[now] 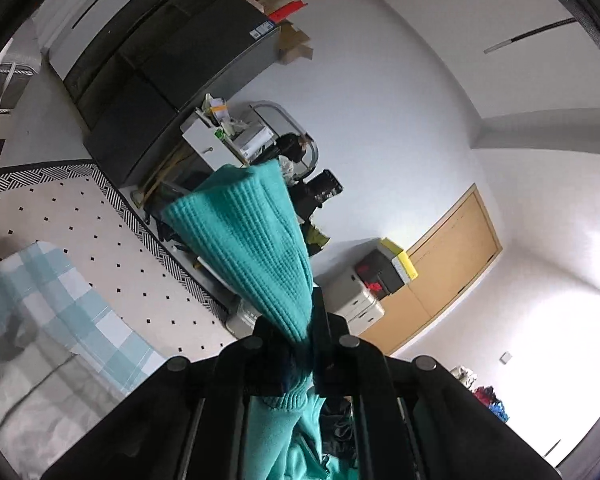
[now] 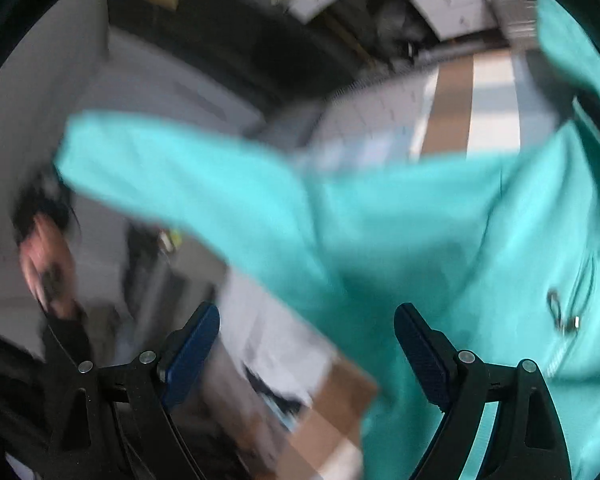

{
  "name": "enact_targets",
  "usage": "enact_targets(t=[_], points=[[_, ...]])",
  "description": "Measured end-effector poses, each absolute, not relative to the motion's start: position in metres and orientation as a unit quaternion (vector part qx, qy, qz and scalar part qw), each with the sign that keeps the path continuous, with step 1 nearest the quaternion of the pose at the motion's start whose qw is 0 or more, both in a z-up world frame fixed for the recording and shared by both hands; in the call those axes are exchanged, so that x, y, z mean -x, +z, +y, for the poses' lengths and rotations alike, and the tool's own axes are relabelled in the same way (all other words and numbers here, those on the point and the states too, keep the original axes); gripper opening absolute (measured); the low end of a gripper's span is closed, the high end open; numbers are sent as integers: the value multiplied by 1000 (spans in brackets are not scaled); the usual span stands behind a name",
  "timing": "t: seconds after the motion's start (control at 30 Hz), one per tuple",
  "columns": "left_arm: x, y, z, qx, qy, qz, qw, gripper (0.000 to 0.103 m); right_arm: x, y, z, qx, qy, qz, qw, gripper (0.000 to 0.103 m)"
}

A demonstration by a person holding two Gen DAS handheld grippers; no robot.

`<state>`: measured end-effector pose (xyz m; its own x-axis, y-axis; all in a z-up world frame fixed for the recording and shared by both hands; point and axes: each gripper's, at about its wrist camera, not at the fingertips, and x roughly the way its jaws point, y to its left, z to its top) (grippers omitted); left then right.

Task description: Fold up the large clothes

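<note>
A large teal garment hangs in the air. In the left wrist view its ribbed knit cuff (image 1: 256,248) sticks out forward past my left gripper (image 1: 306,344), which is shut on that ribbed edge, and more teal fabric trails down below the jaws. In the blurred right wrist view the teal garment (image 2: 440,232) spreads across the middle and right, with one sleeve (image 2: 160,172) reaching left and a zip pull (image 2: 560,312) at the right. My right gripper (image 2: 306,340) stands open just in front of the cloth, nothing between its blue pads (image 2: 192,352).
A bed with a checked blue and white cover (image 1: 60,304) lies at lower left. Beside it is a dotted rug (image 1: 112,240), a dark cabinet (image 1: 160,80), stacked boxes (image 1: 376,280) and a wooden door (image 1: 452,256). A person (image 2: 48,268) is at the left.
</note>
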<state>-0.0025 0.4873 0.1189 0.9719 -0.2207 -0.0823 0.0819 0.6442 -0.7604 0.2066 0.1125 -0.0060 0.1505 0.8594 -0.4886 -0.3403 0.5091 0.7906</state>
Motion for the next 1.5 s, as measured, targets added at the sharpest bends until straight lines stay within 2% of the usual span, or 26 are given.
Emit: enact_targets(t=[0.07, 0.2, 0.3, 0.47, 0.6, 0.77, 0.9, 1.0, 1.17, 1.23, 1.27, 1.37, 1.43, 1.47, 1.5], points=[[4, 126, 480, 411, -92, 82, 903, 3, -222, -13, 119, -315, 409, 499, 696, 91], [-3, 156, 442, 382, -123, 91, 911, 3, -219, -45, 168, -280, 381, 591, 654, 89], [-10, 181, 397, 352, -160, 95, 917, 3, -213, -48, 164, -307, 405, 589, 629, 88], [-22, 226, 275, 284, -253, 119, 917, 3, -191, -34, 94, -355, 418, 556, 625, 88], [-34, 235, 158, 225, -335, 156, 902, 3, -162, -34, 3, -393, 377, 524, 655, 89], [-62, 194, 23, 207, -417, 239, 852, 3, -125, -37, -123, -423, 297, 474, 713, 90], [-75, 134, -64, 175, -455, 318, 813, 3, -114, -50, -204, -467, 252, 457, 714, 90], [-82, 71, -124, 137, -466, 384, 785, 3, -98, -59, -256, -484, 213, 447, 722, 90], [-91, -11, -170, 122, -464, 469, 742, 2, -71, -76, -317, -510, 172, 439, 720, 87], [-88, -28, -180, 119, -468, 481, 731, 2, -59, -78, -330, -495, 143, 445, 733, 82], [-90, -34, -182, 121, -469, 491, 724, 2, -51, -78, -336, -495, 140, 436, 738, 82], [-92, -35, -195, 101, -470, 519, 706, 6, -39, -81, -345, -498, 131, 429, 743, 82], [-81, -23, -200, 76, -471, 512, 714, 9, -30, -82, -347, -507, 135, 419, 741, 82], [-80, -17, -201, 68, -476, 514, 711, 16, -27, -81, -349, -509, 131, 413, 744, 82], [-75, -15, -201, 62, -478, 514, 709, 30, -24, -80, -348, -507, 130, 408, 748, 82]])
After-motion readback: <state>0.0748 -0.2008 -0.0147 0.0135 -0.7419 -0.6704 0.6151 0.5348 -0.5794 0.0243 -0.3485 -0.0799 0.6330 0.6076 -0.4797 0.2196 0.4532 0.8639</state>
